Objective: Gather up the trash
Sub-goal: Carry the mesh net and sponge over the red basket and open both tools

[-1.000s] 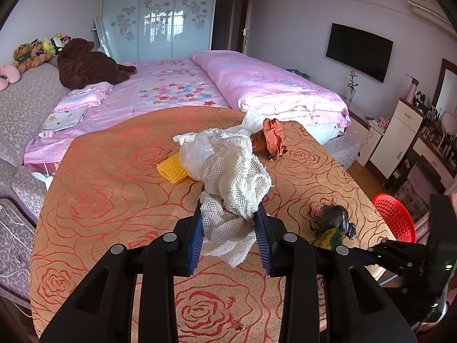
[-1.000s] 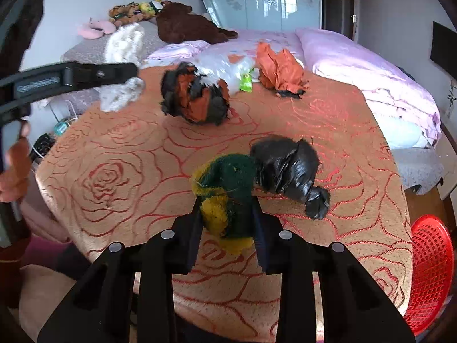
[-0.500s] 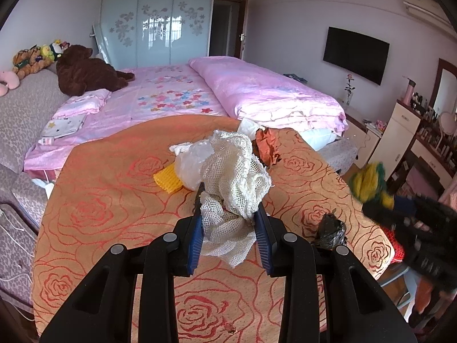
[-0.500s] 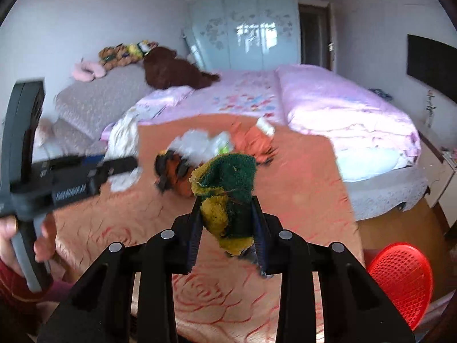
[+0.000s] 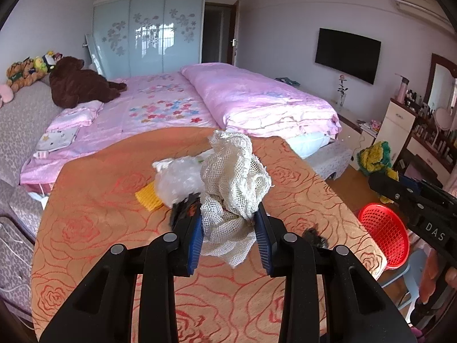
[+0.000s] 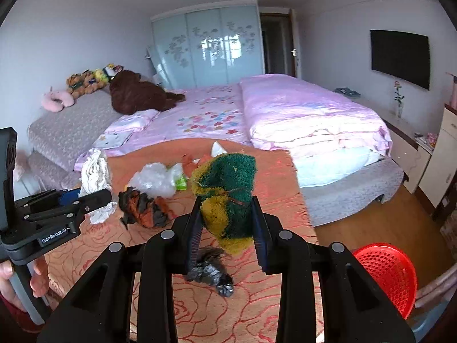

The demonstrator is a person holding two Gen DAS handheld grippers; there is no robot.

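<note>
Carrying is the step in hand: both grippers are loaded and raised above the table (image 5: 85, 200), and neither load has yet reached the red basket (image 6: 385, 274). The right gripper (image 6: 227, 225) is clenched on a green-and-yellow scouring sponge (image 6: 225, 194), which sits between its jaws and bulges above them. The left gripper (image 5: 230, 237) is clenched on a wad of white mesh netting (image 5: 234, 183), most of which stands above the jaws with a loose flap hanging below.

The red basket stands off the table's near right corner, lower than the tabletop; in the right wrist view it lies to the right of and below the sponge, clearly apart from it. The next move probably calls for swinging the right gripper rightward over the basket mouth, then parting the jaws.

Remaining on the table: a black crumpled bag (image 6: 210, 271) near the basket-side edge, an orange-and-black wad (image 6: 144, 210), and a clear plastic bag (image 6: 155, 180) farther from the basket.
</note>
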